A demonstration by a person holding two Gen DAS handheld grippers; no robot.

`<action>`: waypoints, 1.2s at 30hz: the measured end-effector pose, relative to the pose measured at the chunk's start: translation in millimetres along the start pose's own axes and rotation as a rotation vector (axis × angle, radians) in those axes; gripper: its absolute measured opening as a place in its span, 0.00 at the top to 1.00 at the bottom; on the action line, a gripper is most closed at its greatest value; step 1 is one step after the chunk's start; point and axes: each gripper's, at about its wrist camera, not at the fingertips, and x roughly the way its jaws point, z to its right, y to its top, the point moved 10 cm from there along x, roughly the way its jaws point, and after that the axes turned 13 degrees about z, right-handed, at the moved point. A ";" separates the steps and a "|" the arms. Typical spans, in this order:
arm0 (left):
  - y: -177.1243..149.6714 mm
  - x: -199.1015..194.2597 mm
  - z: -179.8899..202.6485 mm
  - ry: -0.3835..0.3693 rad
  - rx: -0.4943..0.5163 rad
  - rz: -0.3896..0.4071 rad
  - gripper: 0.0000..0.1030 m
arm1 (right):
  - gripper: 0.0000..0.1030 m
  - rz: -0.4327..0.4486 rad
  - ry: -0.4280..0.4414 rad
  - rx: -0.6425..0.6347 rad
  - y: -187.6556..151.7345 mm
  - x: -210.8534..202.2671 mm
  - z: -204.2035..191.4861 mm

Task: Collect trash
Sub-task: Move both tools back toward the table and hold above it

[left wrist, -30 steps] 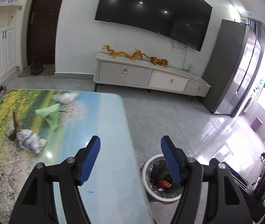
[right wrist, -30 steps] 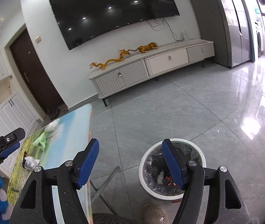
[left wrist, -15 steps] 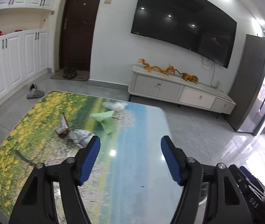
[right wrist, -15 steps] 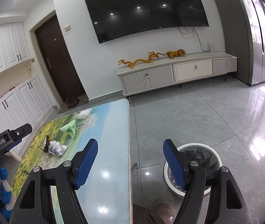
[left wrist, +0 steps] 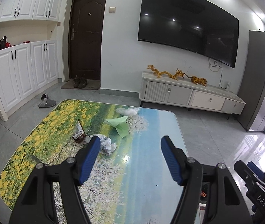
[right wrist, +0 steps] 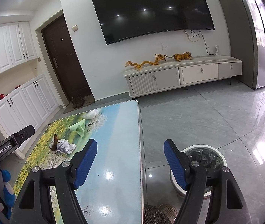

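Left wrist view shows us the trash on the table: crumpled paper and a brown wrapper at ten o'clock, a green bag beyond at twelve. We hold the left gripper wide and empty, aimed there. Our right gripper, likewise wide and empty, hangs near the bin at four o'clock, probably ready for drops.

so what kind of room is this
Most likely a home living room by the entryway: a large wall-mounted TV above a low white media console, a dark front door with shoes on its mat, and a scenery-print table strewn with trash.
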 end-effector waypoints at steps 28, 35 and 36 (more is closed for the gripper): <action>-14.0 13.3 -9.3 -0.002 -0.010 -0.017 0.36 | 0.27 -0.006 0.015 0.038 -8.3 6.8 -1.6; -21.1 26.6 -16.3 0.002 -0.015 -0.026 0.33 | 0.26 -0.033 0.020 0.024 -16.2 16.3 -3.6; -22.2 28.4 -16.6 0.001 -0.016 -0.028 0.32 | 0.26 -0.035 0.020 0.020 -17.0 17.6 -3.6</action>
